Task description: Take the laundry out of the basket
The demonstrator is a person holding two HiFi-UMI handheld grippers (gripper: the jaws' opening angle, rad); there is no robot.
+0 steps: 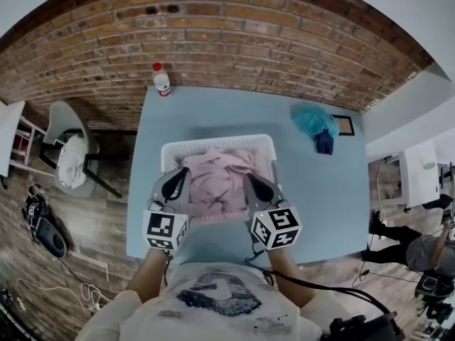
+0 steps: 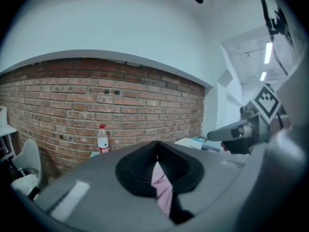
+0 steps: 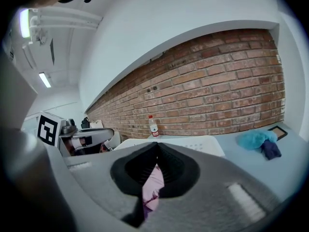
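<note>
The laundry is a pink bundle crumpled in the white basket, filling most of it. It looks like thin, soft fabric, so I'd guess it's light, floppy and not breakable. I'd expect it to drape and trail when lifted. A fold could also snag on the basket wall or drag the basket along, since that looks light too.

Best place to grab is a bunched fold rather than one thin edge, with a hold on each side so it comes up spread out instead of as a dangling rope. That's pretty much the setup here. The left gripper has its jaws closed tight on a pink fold at the near left of the pile. The right gripper is clamped on pink fabric at the near right. Both gripper views show cloth pinched between the pads.

The basket sits mid blue table. There's a bottle at the far edge and a teal cloth off to the right, well apart.
</note>
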